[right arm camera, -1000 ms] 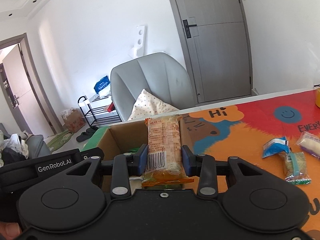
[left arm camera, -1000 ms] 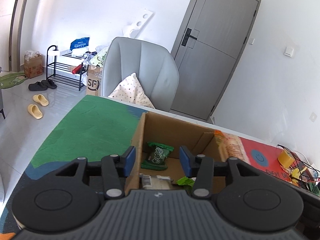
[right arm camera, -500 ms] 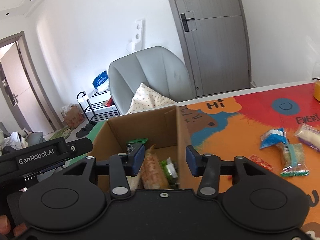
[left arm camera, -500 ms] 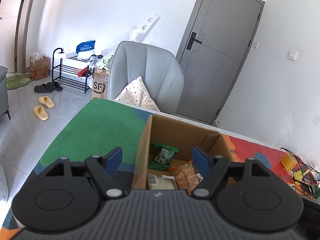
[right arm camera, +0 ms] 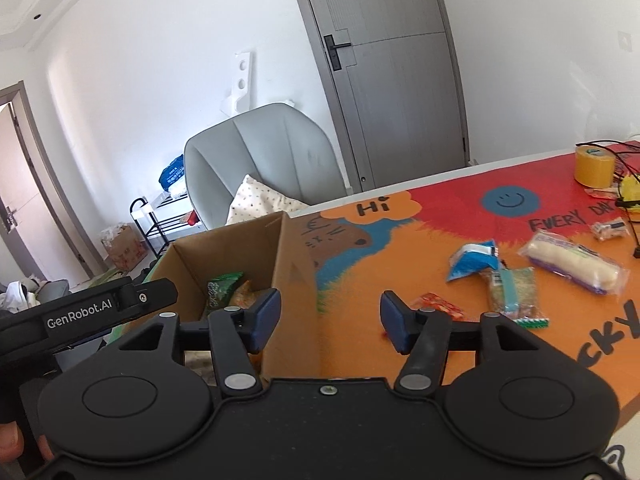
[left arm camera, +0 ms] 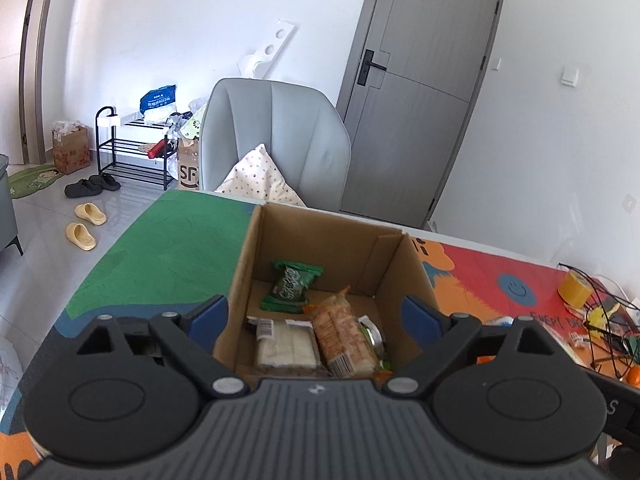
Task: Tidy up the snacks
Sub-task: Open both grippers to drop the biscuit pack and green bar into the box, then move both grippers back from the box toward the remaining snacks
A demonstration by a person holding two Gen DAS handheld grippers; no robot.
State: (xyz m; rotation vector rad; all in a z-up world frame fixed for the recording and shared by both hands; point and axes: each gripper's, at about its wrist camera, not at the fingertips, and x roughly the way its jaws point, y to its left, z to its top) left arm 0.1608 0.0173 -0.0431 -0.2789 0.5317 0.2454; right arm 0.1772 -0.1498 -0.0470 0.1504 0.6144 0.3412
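An open cardboard box [left arm camera: 324, 236] stands on the colourful mat; it also shows in the right wrist view [right arm camera: 292, 264]. Inside lie a green packet [left arm camera: 292, 286], an orange-wrapped snack [left arm camera: 344, 336] and a white wafer pack [left arm camera: 286, 346]. My left gripper [left arm camera: 316, 316] is open and empty, its fingers straddling the box's near side. My right gripper [right arm camera: 330, 316] is open and empty, over the box's right wall. Loose snacks lie on the mat to the right: a blue packet [right arm camera: 474, 258], a green-banded bar [right arm camera: 512, 290], a white roll [right arm camera: 572, 266], a small red packet [right arm camera: 438, 306].
A yellow tape roll [right arm camera: 594, 166] and cables [right arm camera: 628, 184] sit at the mat's far right, with a small wrapped snack [right arm camera: 610, 229] nearby. A grey chair with a cushion [left arm camera: 272, 148] stands behind the table. The left gripper's body [right arm camera: 84, 312] shows left of the box.
My right gripper let go of the orange-wrapped snack, which now lies in the box, then opened wider and swung right. My left gripper opened wide and pulled back slightly.
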